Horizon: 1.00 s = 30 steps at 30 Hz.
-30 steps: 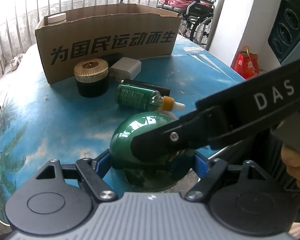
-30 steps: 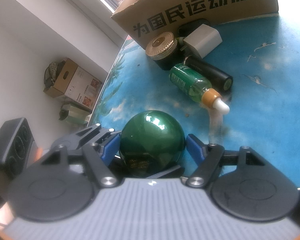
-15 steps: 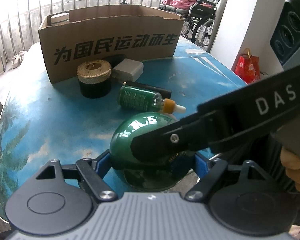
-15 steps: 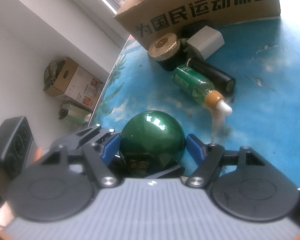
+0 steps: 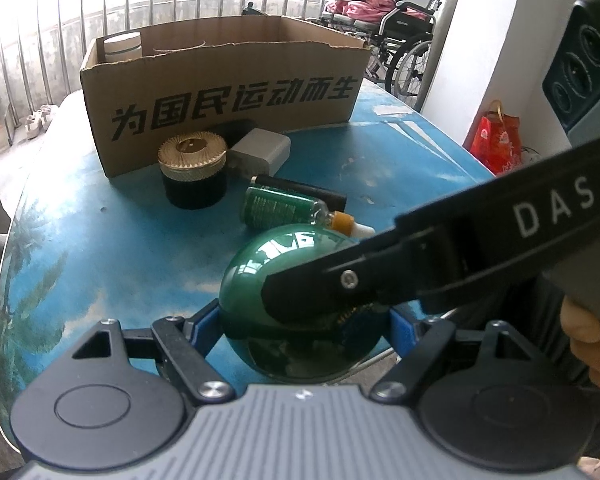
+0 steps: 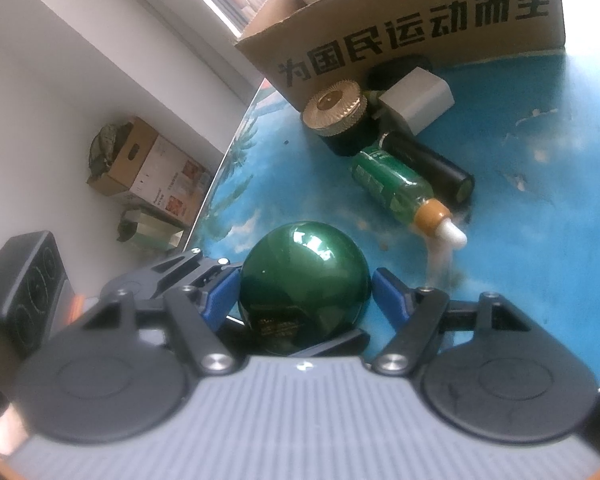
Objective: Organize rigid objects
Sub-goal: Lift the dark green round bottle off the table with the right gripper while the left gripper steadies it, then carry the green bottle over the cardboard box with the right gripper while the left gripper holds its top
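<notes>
Cardboard box [image 5: 228, 92] with black printed characters stands open-topped at the far side of the blue counter [image 5: 80, 248]; inside its left corner a white-lidded jar [image 5: 122, 46] shows above the rim, and another round rim shows beside it. Just before the box sit a black jar with a ribbed gold lid [image 5: 192, 168], a white charger block [image 5: 260, 152] and a dark object half hidden behind it. Nearer lie a black tube [image 5: 300, 192] and, touching it, a green dropper bottle [image 5: 284, 210] on its side, its white tip pointing right.

The counter's curved left edge falls away to the floor, where a printed carton [image 6: 152, 172] stands by the wall. Bare blue surface spreads left of the jar and right of the bottles.

A glossy dark green ball-shaped container [image 5: 284, 280] with gold print low on its side sits at the near edge of the counter. The left gripper [image 5: 304, 320] has its blue fingers [image 5: 204, 320] against both flanks of it, gripping it. The right gripper [image 6: 304, 292] frames the same object, its fingers [image 6: 224, 292] on either side and closed on it, one black finger crossing over the top in the left view. A hand [image 5: 592, 344] holds the right handle.
</notes>
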Motion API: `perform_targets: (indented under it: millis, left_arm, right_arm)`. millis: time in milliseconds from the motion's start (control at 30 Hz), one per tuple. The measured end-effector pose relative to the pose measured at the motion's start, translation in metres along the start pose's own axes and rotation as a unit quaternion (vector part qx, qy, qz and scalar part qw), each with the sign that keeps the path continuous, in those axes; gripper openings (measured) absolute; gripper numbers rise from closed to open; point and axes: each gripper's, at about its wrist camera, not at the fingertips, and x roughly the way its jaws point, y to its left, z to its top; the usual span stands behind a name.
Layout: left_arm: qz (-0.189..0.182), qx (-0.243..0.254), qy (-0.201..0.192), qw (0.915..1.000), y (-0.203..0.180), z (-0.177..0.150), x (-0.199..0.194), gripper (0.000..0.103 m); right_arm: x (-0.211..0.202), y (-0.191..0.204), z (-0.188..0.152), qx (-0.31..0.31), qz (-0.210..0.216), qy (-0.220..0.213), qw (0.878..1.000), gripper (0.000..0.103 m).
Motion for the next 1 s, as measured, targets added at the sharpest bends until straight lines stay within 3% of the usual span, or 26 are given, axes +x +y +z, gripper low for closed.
perform_targets:
  millis: [1000]
  left_arm:
    - [0.019,0.017,-0.038,0.999,-0.005,0.015,-0.027,0.083]
  right_arm:
    - [-0.02,0.018,0.006,-0.037,0.004,-0.032,0.999,0.073]
